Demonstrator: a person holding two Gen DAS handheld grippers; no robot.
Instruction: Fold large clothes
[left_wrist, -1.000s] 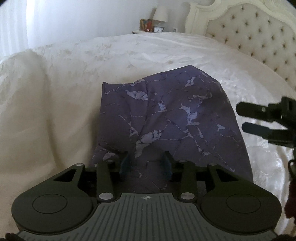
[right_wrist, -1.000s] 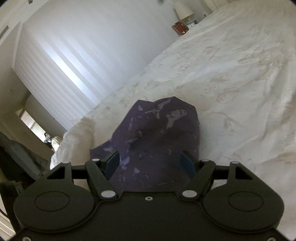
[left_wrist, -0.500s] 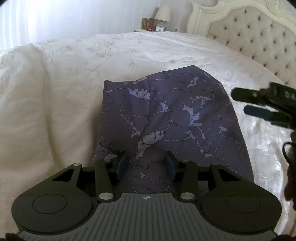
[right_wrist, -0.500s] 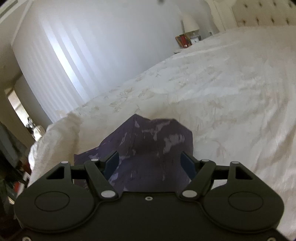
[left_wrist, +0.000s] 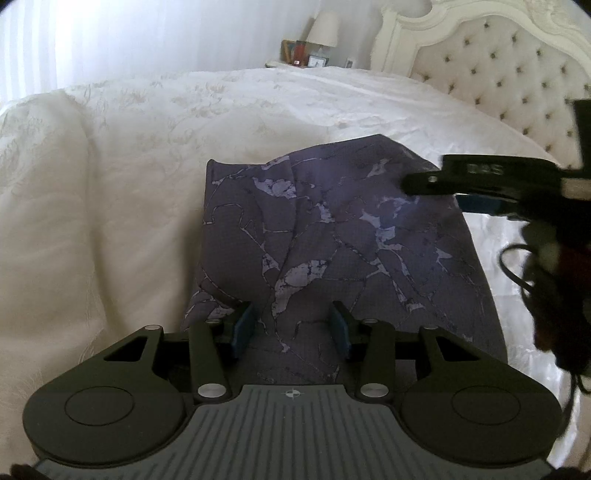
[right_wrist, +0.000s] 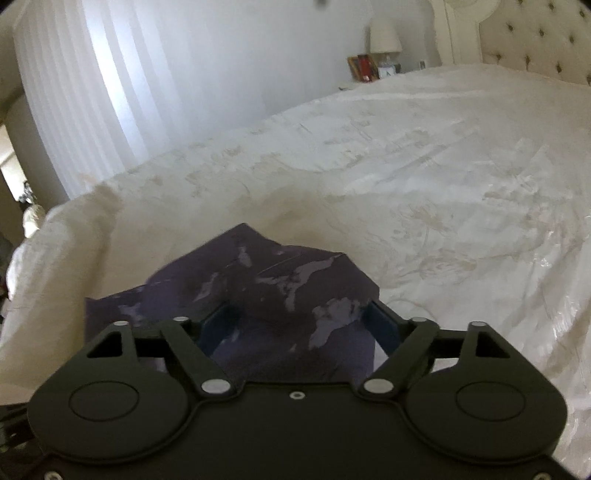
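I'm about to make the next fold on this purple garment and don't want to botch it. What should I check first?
1. Garment flat on the bed: ok, a few creases.
2. Left gripper open over the near edge: ok, jaws apart.
3. Right gripper open: ok, jaws just widened, cloth between them unpinched.
4. Bed beyond the garment free for folding: ok.
5. Layers underneath aligned: cannot tell.

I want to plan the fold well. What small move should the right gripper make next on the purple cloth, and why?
Probably lower the right gripper onto the purple patterned garment and close on its far right edge. Its jaws have just been opening, stand wide and grip nothing, with cloth lying below them, while the left gripper waits over the near edge.
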